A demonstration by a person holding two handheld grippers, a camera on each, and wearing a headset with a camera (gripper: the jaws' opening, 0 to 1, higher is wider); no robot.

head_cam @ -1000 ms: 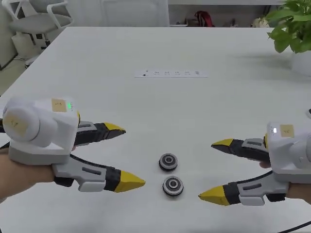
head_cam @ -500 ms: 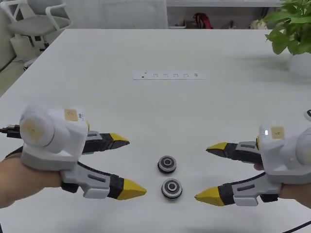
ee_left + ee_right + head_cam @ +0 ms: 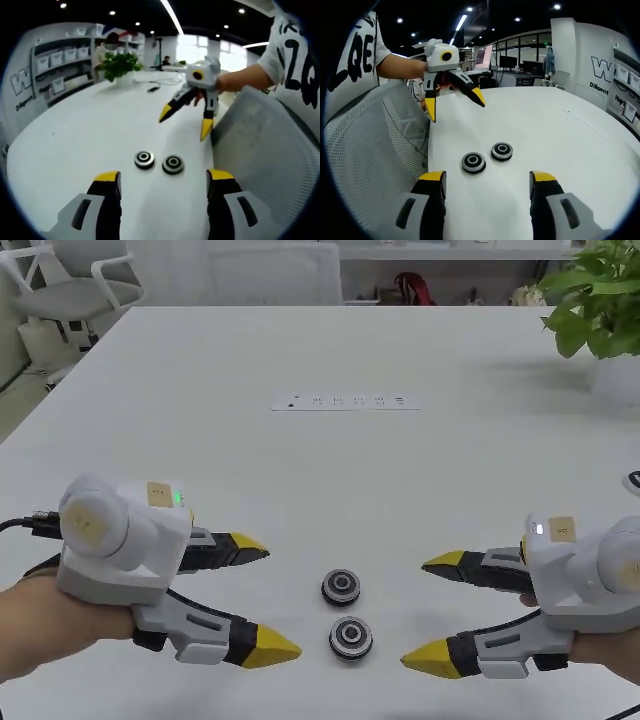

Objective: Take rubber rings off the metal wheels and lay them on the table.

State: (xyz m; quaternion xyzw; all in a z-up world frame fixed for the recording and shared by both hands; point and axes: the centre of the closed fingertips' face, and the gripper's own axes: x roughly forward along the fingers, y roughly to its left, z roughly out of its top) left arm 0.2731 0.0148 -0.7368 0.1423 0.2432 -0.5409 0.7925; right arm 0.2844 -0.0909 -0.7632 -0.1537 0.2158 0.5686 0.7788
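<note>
Two metal wheels with black rubber rings lie flat on the white table near its front edge, the far wheel (image 3: 341,587) just behind the near wheel (image 3: 351,637). My left gripper (image 3: 262,598) stands open to their left, its yellow tips pointing at them. To the right, my right gripper (image 3: 430,610) is open too, facing the left one. In the left gripper view both wheels (image 3: 144,159) (image 3: 173,164) lie ahead of the jaws, with the right gripper (image 3: 186,119) beyond. In the right gripper view the wheels (image 3: 473,163) (image 3: 502,151) lie ahead, the left gripper (image 3: 455,105) behind them.
A white power strip (image 3: 345,402) lies at mid-table. A potted plant (image 3: 596,302) stands at the far right corner. Office chairs (image 3: 70,295) stand beyond the table's far left. A grey mesh chair back (image 3: 375,145) rises beside the table's near edge.
Both grippers have drawn slightly closer to the wheels and lower in view, while the head camera tilted a little. The wheels have not moved.
</note>
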